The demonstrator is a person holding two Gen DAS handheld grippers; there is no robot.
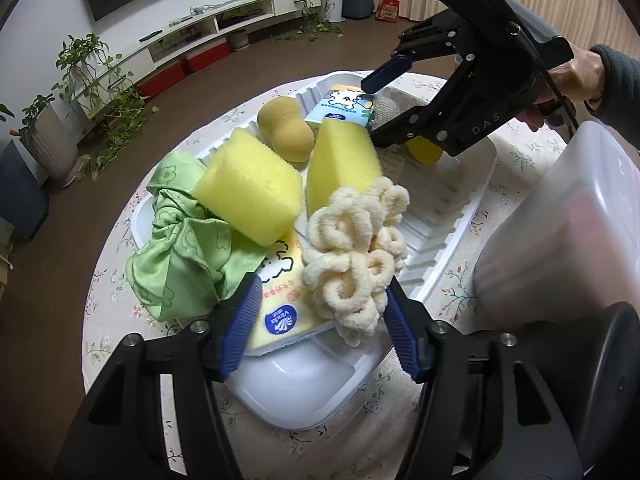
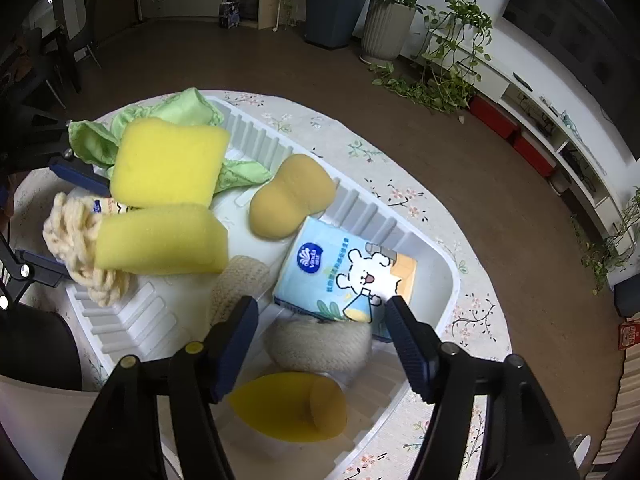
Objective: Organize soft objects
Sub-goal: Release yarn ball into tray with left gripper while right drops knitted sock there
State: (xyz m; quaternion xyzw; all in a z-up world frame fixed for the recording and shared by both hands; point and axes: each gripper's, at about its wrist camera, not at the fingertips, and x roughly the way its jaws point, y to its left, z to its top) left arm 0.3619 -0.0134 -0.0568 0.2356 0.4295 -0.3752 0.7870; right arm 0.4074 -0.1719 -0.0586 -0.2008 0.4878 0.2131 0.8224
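Observation:
A white ribbed tray [image 1: 436, 232] on the round table holds soft things: two yellow sponges [image 1: 252, 192] [image 1: 344, 160], a green cloth [image 1: 184, 256], a cream chenille scrunchie [image 1: 352, 256], a yellow Vinda tissue pack [image 1: 280, 312], a tan peanut-shaped sponge [image 1: 284, 128] and a blue tissue pack [image 1: 348, 108]. My left gripper [image 1: 320, 320] is open, its fingers either side of the scrunchie and yellow pack. My right gripper [image 2: 324, 344] is open above a grey knitted pad [image 2: 320, 344], beside the blue tissue pack [image 2: 344, 276]. A yellow-orange sponge [image 2: 292, 404] lies nearest in the right wrist view.
A translucent white plastic bin [image 1: 568, 224] stands at the right of the tray. The table has a floral cloth [image 1: 116, 292]. A knitted beige pad [image 2: 236, 284] lies mid-tray. Beyond are floor, potted plants and a TV cabinet.

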